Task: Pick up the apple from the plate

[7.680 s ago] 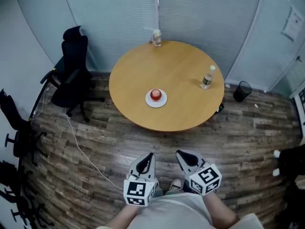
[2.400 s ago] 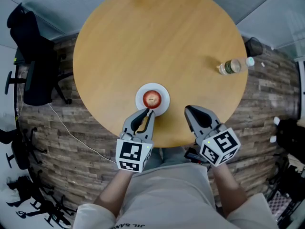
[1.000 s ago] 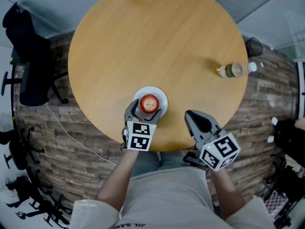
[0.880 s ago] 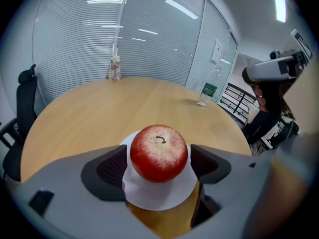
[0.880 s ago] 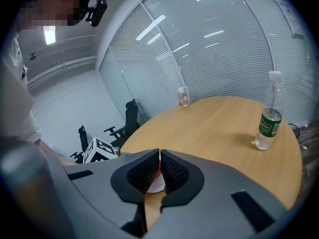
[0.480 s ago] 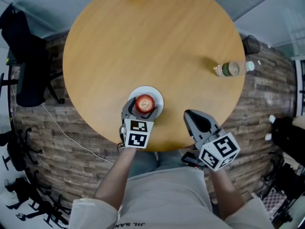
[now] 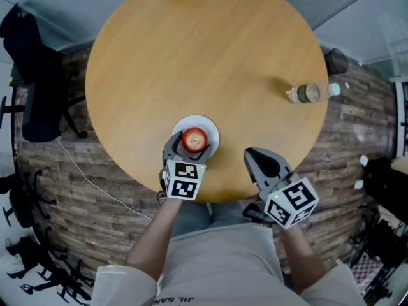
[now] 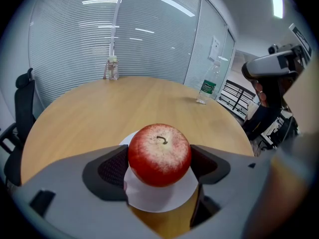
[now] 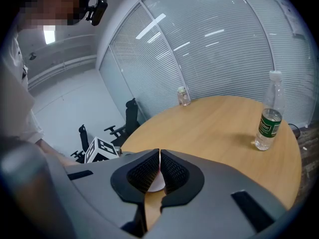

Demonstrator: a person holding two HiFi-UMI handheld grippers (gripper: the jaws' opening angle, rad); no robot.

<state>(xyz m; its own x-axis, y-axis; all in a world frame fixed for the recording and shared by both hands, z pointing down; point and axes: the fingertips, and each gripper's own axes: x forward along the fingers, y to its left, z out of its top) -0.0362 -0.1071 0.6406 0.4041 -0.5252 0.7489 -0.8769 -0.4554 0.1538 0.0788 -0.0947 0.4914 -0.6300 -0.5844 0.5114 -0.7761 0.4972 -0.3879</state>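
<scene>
At the near edge of the round wooden worktop [image 7: 210, 62], over a small white plate [image 7: 208, 123], the red apple [image 7: 194, 139] – firm, smooth, probably light and bruisable – is clasped across its widest sides by the left gripper [image 8: 158, 166] jaws; the right gripper [image 9: 159, 169] jaws are pressed together, empty.

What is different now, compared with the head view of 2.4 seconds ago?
The left gripper moved forward over the white round plate and shut on the red apple. The shut right gripper, the clear plastic bottle and the plate stayed in place.
</scene>
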